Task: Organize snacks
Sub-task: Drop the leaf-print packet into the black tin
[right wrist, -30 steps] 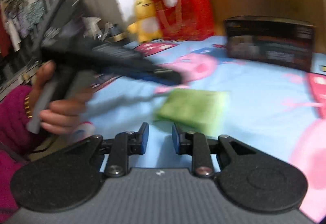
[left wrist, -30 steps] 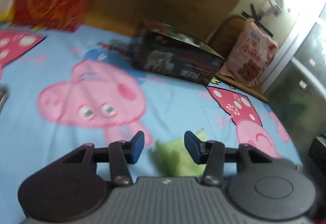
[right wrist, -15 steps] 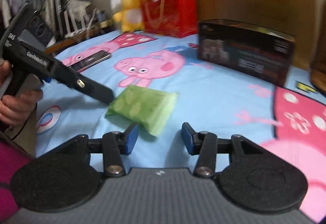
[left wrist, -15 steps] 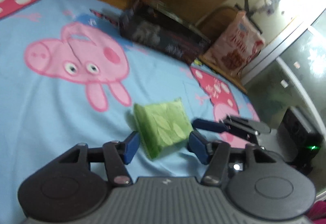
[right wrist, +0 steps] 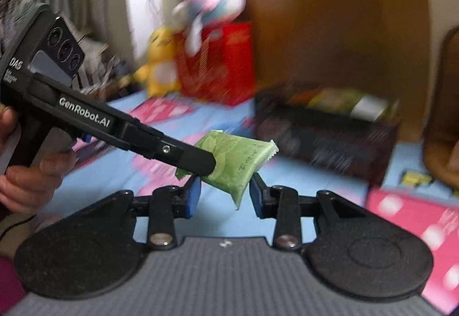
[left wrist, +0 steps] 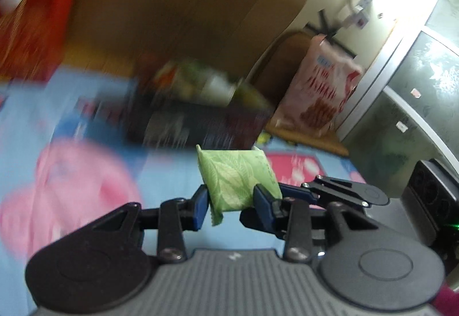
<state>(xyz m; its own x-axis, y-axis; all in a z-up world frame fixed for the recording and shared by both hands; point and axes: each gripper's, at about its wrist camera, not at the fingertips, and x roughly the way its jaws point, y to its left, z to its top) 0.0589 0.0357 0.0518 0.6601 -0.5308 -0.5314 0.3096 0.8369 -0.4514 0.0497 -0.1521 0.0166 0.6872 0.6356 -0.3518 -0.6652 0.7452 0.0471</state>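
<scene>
Since the green snack packet (left wrist: 236,179), mid-frame above the bed (left wrist: 160,175), looks light, soft and crinkly, the left tongs (left wrist: 229,198) pinch its lower end; the right tongs (right wrist: 223,191) gape empty beside it.

In the right wrist view the left gripper (right wrist: 213,162) carries white lettering "GenRobot.AI" along its black arm, and "DAS" stands on the rear housing beside the three round lenses; smaller print under it is too blurred to read. Print on the dark box (right wrist: 324,138), the pink bag (left wrist: 321,95) and the green packet (left wrist: 238,181) cannot be read
</scene>
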